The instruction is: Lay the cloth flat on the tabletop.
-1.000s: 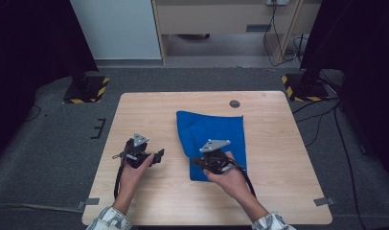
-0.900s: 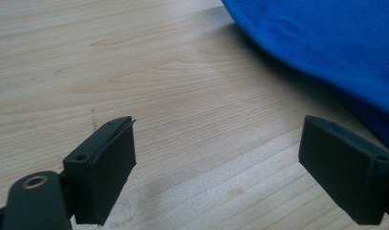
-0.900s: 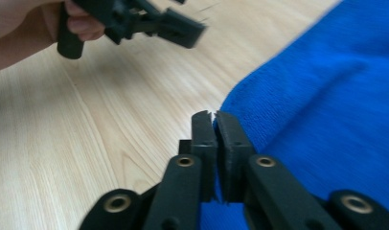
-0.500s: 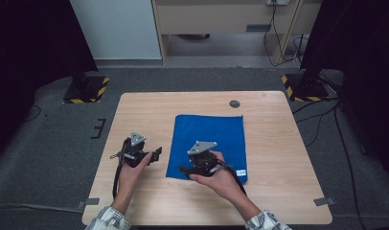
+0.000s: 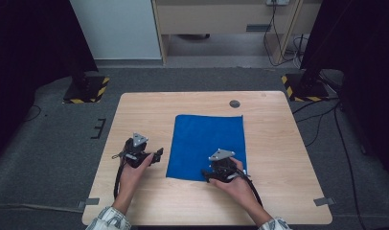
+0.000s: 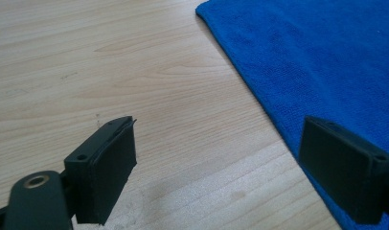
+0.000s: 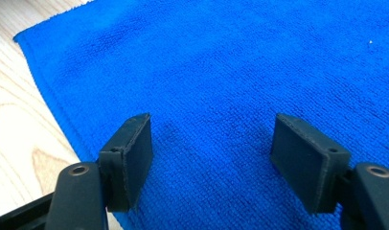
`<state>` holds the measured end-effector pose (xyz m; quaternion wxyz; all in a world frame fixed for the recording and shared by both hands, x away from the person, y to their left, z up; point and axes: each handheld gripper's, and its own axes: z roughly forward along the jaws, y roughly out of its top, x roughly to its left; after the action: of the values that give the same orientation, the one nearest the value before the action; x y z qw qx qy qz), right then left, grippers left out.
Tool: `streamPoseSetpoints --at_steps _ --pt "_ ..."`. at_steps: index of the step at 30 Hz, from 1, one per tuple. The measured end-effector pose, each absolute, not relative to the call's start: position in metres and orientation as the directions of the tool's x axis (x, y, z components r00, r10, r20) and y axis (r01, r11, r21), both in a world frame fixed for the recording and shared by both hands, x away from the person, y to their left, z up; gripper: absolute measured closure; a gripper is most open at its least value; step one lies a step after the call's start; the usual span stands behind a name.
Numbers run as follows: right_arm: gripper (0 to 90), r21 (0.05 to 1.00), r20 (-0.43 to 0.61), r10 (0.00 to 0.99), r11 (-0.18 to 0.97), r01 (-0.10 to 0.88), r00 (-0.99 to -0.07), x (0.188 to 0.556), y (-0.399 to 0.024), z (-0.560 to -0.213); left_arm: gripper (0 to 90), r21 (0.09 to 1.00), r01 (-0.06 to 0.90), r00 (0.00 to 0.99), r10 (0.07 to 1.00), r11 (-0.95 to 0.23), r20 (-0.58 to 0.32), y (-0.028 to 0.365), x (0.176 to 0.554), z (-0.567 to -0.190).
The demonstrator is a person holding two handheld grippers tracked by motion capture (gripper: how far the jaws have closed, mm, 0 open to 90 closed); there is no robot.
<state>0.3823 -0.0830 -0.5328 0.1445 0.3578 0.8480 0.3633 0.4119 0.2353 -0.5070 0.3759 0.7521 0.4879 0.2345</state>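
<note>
Now flat blue microfibre cloth (image 5: pixel 207 146) lying unfolded; right claw (image 7: pixel 211 160) just opening, empty above it; left claw (image 6: pixel 231 163) gaping, empty, beside edge.

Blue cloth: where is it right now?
In the high view the cloth lies flat mid-table, right gripper over its near edge, left gripper just off its left edge.

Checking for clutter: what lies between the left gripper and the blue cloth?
Nothing but bare wood. In the high view, a short strip of table separates the left gripper from the blue cloth; the left gripper view shows the same.
</note>
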Motion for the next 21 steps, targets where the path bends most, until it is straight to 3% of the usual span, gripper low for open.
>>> streamPoseSetpoints --at_steps 8,11,16,21 --pt "30.6 0.731 0.021 0.647 0.511 0.453 -0.762 0.374 -0.106 -0.534 12.0 0.800 0.556 0.406 0.914 -0.227 -0.023 0.238 0.411 -0.505" --pt "25.0 0.730 0.037 0.649 0.501 0.464 -0.760 0.375 -0.112 -0.534 11.8 0.797 0.560 0.406 0.914 -0.226 -0.027 0.238 0.413 -0.506" --pt "13.8 0.738 0.073 0.630 0.488 0.467 -0.773 0.375 -0.098 -0.528 11.0 0.800 0.557 0.404 0.914 -0.223 -0.027 0.242 0.413 -0.506" --pt "14.6 0.742 0.038 0.592 0.523 0.419 -0.805 0.373 -0.079 -0.524 8.3 0.802 0.551 0.426 0.904 -0.230 -0.034 0.245 0.413 -0.509"
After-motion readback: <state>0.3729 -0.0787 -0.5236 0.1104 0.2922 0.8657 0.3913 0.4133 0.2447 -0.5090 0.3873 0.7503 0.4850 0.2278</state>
